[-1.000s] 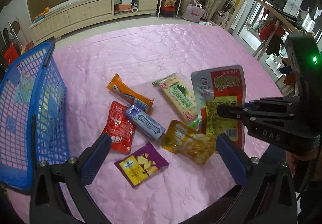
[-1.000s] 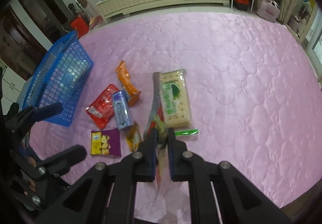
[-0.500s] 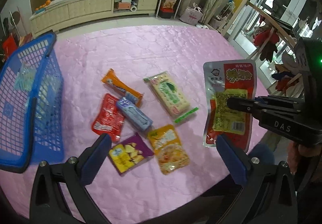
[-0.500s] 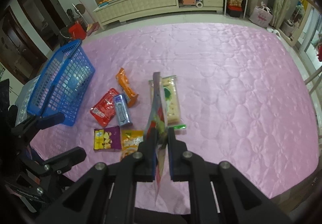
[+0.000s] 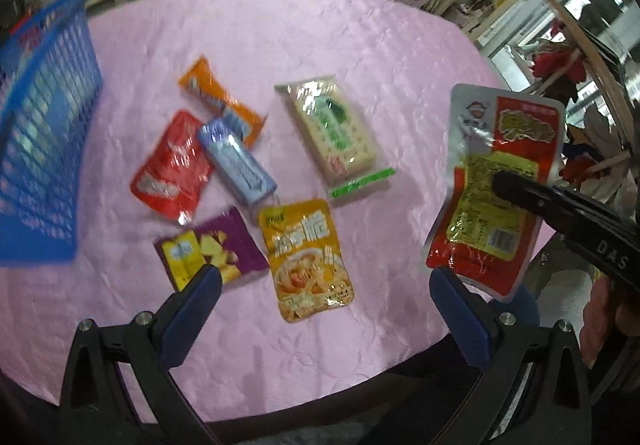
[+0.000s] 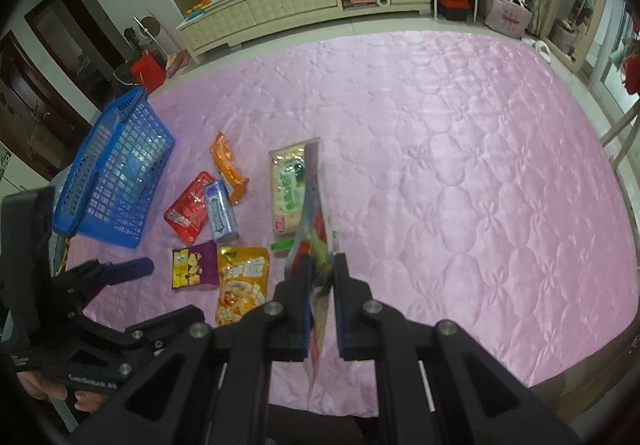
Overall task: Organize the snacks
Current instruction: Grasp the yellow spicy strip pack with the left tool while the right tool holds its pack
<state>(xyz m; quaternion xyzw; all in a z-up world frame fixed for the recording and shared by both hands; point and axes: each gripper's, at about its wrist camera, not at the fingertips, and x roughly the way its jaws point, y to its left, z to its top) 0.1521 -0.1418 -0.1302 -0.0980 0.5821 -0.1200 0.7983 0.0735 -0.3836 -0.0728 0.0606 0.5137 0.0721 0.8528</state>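
My right gripper (image 6: 322, 265) is shut on a large red and silver snack pouch (image 5: 496, 185) and holds it edge-on (image 6: 314, 189) in the air above the pink quilted surface (image 6: 440, 149). My left gripper (image 5: 320, 281) is open and empty above the near snacks. On the surface lie a yellow noodle packet (image 5: 308, 257), a purple and yellow packet (image 5: 212, 257), a red packet (image 5: 172, 169), a light blue bar (image 5: 238, 165), an orange bar (image 5: 220, 97) and a green cracker pack (image 5: 340, 133). A blue basket (image 6: 116, 173) stands at the left.
The surface's front edge (image 5: 360, 377) runs just below the grippers. A low cream cabinet (image 6: 304, 1) stands beyond the surface. A wooden rack with clothes (image 5: 576, 57) is at the right. The left gripper also shows in the right wrist view (image 6: 132, 297).
My right gripper has lifted the red and silver pouch off the surface and raised it up and back. My left gripper has pulled back, and the snacks look farther off.
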